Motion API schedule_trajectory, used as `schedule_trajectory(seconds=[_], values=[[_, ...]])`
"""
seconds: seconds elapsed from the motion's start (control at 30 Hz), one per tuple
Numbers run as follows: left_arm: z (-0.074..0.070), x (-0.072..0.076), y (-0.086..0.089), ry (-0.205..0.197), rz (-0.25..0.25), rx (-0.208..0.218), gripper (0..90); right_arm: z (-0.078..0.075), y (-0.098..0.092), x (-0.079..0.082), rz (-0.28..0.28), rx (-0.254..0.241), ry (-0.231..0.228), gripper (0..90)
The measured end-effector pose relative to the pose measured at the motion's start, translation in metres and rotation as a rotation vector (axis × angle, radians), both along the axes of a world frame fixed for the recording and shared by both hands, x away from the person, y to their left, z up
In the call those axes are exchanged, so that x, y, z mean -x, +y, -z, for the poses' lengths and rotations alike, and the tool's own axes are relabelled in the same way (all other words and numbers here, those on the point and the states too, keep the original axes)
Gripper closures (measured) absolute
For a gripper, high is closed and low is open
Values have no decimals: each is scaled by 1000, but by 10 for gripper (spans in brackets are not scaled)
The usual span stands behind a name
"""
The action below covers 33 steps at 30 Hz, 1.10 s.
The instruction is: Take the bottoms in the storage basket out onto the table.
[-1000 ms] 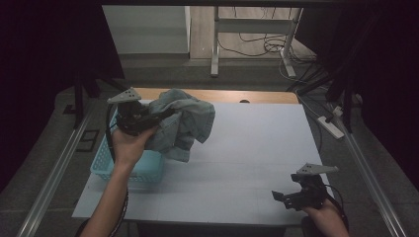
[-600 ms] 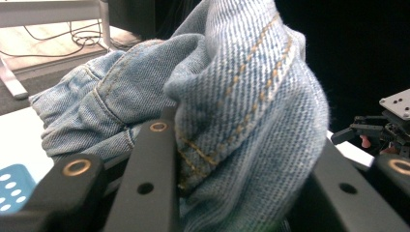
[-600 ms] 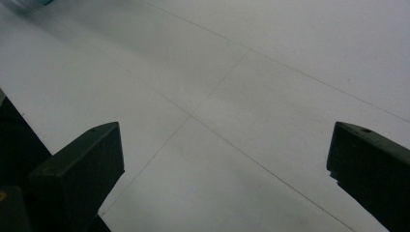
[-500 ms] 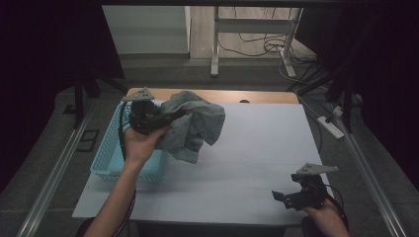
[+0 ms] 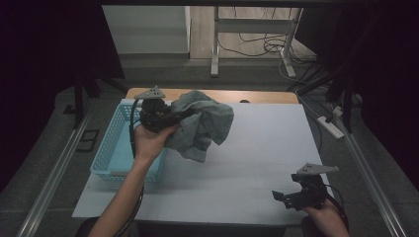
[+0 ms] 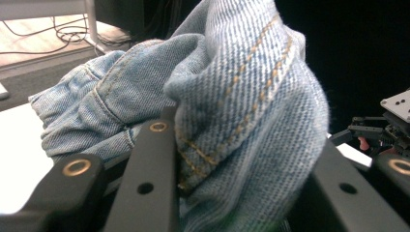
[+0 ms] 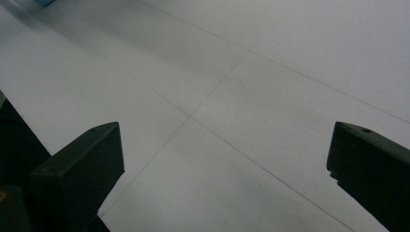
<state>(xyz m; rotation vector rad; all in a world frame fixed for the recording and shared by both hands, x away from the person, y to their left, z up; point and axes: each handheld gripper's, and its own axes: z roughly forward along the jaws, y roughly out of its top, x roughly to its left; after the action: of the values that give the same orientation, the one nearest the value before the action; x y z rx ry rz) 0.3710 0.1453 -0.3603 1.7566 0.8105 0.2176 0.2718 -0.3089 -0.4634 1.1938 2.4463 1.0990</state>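
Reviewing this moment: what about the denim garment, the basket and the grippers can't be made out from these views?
- Denim garment: bunched, high view; its type unreadable.
- Left gripper pad contact: left gripper view, buried in denim folds.
- Blue basket: near corner behind the forearm, high view.
- Right gripper: small and dark in high view.

**Three cameras, one table**

The high view looks forward and down over the whole white table. The left gripper view sits tight against bunched denim, sharing the right gripper beyond. The right gripper view skims bare tabletop closely.
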Motion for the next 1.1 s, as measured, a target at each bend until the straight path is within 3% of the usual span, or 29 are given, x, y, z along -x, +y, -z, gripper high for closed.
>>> schedule_trajectory(seconds=[1.1], values=[[47, -38, -62, 73, 57, -8, 691, 0, 0, 0, -1, 1, 1, 0]])
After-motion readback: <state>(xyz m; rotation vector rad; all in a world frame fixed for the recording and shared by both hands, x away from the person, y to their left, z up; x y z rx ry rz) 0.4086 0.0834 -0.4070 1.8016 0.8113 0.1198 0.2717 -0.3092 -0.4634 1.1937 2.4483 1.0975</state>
